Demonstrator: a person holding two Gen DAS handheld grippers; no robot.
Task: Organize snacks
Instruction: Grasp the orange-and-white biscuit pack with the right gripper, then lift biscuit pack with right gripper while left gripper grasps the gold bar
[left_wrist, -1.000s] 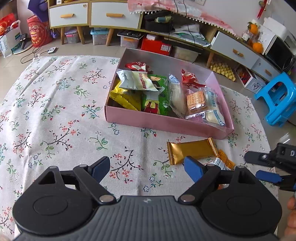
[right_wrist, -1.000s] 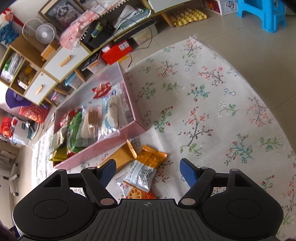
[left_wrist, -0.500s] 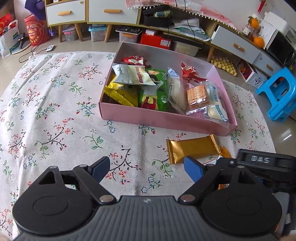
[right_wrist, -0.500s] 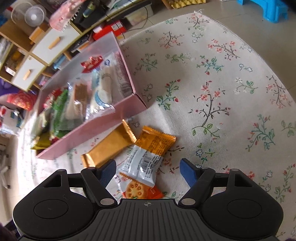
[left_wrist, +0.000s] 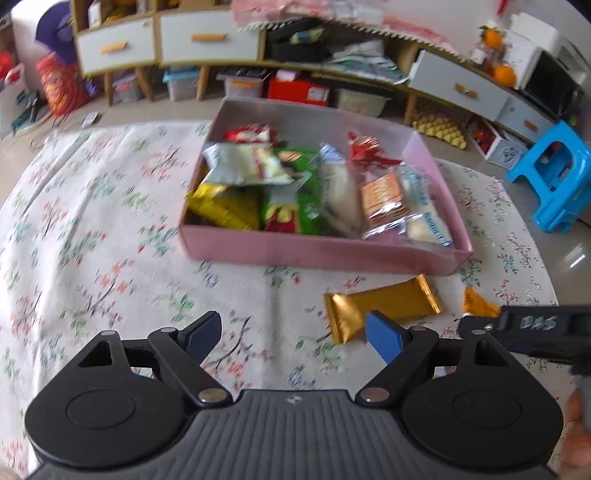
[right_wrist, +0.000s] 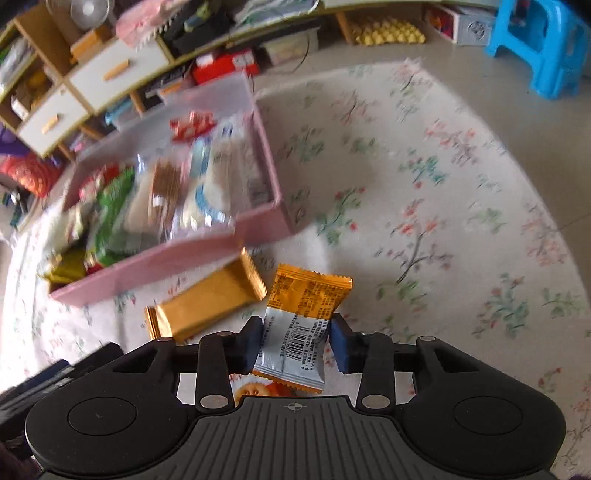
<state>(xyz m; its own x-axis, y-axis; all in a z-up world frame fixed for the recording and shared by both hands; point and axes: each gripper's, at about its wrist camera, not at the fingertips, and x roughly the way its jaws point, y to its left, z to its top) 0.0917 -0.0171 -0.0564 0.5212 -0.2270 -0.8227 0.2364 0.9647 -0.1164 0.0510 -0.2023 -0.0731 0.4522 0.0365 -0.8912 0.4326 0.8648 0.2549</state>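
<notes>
A pink box (left_wrist: 317, 254) full of snack packets stands on the floral tablecloth; it also shows in the right wrist view (right_wrist: 173, 266). A gold bar packet (left_wrist: 384, 306) lies in front of it, also in the right wrist view (right_wrist: 207, 302). My right gripper (right_wrist: 297, 343) has closed on an orange-and-white snack packet (right_wrist: 299, 321); both pads touch its sides. Another orange packet (right_wrist: 258, 387) lies under it. My left gripper (left_wrist: 295, 332) is open and empty above the cloth, left of the gold bar. The right gripper's body (left_wrist: 532, 328) shows at the left wrist view's right edge.
The round table's edge (right_wrist: 498, 122) curves along the right. A blue stool (left_wrist: 557, 173) stands on the floor to the right. Cabinets with drawers (left_wrist: 184, 37) and cluttered shelves stand behind the table.
My right gripper has moved down onto the orange-and-white packet and its jaws have closed on it. The left gripper has shifted a little closer to the box and stays open.
</notes>
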